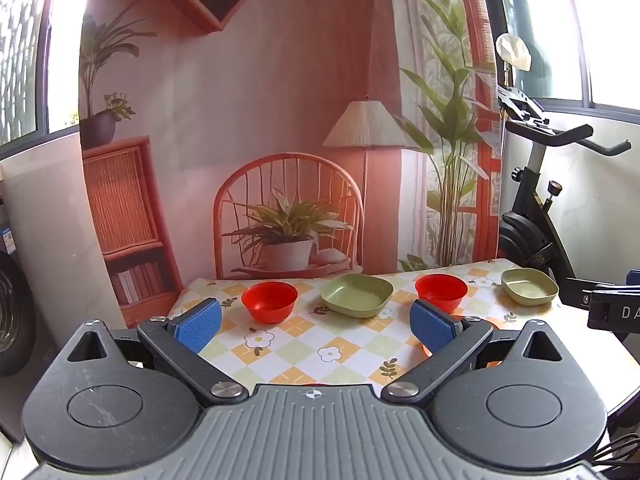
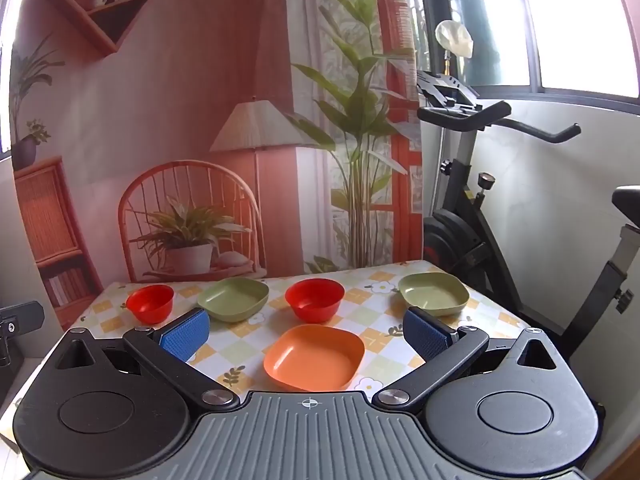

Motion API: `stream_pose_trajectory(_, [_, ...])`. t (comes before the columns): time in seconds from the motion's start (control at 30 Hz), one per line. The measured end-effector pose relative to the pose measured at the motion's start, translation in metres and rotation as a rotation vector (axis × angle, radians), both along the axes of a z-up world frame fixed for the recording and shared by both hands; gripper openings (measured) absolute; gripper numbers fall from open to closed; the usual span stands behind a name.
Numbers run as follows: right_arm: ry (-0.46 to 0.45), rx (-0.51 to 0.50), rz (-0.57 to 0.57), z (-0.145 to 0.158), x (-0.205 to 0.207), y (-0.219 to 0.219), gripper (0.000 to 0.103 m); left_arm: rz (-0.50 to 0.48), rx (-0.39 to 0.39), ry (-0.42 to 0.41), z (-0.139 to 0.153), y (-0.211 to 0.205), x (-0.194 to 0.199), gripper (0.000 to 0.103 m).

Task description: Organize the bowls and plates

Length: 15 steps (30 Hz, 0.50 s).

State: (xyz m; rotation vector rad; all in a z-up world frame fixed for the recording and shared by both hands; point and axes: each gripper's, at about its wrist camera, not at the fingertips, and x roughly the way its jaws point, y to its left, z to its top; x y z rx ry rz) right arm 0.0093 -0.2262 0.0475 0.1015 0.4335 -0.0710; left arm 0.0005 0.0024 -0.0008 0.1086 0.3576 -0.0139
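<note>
On the tabletop point(image 2: 496, 320) we hold both jaws wide open and empty, since the orange plate point(image 2: 315, 356) lies nearest for stacking.

We see a printed living-room backdrop point(image 2: 192, 128) behind the table point(image 2: 248, 356), an exercise bike point(image 2: 476, 208) beside bright windows point(image 2: 580, 24).

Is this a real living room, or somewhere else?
Probably a spare room at home, set up for practice. The cosy lamp and chair are only printed on a backdrop. A real exercise bike stands beside it, and a small table with a flowered cloth holds plastic bowls and plates.
</note>
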Motion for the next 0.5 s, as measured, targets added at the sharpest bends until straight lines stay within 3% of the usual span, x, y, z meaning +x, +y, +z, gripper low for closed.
stream_pose_trajectory(0.5, [0.001,0.001,-0.001,-0.0011,0.0005,0.0003,0.103,0.002,-0.004,0.007,-0.0031,-0.0026,0.0003,0.101])
